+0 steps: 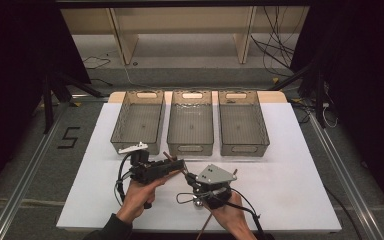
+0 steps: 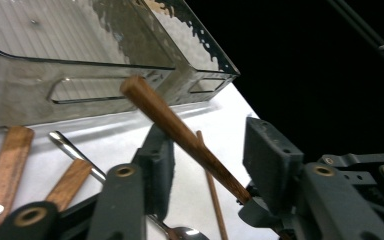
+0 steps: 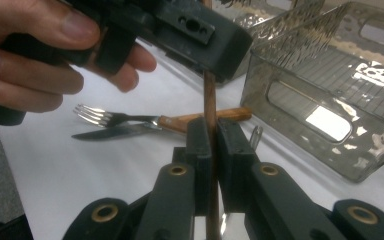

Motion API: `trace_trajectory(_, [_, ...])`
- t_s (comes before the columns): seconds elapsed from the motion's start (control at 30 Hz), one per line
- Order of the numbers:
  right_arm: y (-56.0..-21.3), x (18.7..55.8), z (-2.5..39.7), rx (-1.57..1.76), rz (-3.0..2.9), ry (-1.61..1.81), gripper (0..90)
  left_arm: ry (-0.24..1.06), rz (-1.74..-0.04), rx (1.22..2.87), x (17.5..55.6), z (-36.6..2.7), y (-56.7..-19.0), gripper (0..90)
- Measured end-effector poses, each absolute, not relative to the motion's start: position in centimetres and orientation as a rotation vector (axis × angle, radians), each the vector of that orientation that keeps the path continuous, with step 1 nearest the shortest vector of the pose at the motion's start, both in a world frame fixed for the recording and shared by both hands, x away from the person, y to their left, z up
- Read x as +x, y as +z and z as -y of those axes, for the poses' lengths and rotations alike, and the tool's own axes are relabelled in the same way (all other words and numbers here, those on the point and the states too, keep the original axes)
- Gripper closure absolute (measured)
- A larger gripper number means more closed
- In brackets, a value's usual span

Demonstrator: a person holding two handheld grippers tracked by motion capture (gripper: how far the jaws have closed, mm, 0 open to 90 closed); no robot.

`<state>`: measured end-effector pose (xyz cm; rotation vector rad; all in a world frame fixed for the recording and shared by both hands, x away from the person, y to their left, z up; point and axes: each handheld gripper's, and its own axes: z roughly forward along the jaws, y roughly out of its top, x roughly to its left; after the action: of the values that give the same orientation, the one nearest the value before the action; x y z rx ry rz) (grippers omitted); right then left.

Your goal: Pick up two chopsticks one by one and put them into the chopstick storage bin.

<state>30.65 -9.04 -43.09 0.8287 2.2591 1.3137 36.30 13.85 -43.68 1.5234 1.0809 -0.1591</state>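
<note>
We see the right claw (image 3: 211, 150) clamped on a slim brown wooden chopstick (image 3: 210, 100) — its two black jaws press the stick from both sides, and the stick stands upright between them. The left claw (image 2: 205, 155) stands open, jaws well apart, with that same chopstick slanting through the gap. In the high view both claws meet just below the middle one of three clear grey plastic bins (image 1: 191, 125), which line the white surface (image 1: 280, 200) toward twelve o'clock. A wooden-handled steel fork (image 3: 130, 119) and a knife (image 3: 110, 132) lie together on the surface — at about ten o'clock from the right claw.
</note>
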Motion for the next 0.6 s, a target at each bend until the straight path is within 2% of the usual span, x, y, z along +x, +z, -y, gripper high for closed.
trace_trajectory(0.23, [-43.06, 30.46, 8.99, 0.821, -2.224, 1.344, 85.4, -0.231, -1.065, 1.487, 36.22, -13.85, -43.85, 65.6])
trace_trajectory(0.6, [-43.00, 30.29, 9.06, 0.818, -2.196, 1.361, 85.3, -0.248, -1.053, 1.475, 35.97, -13.64, -43.95, 72.7])
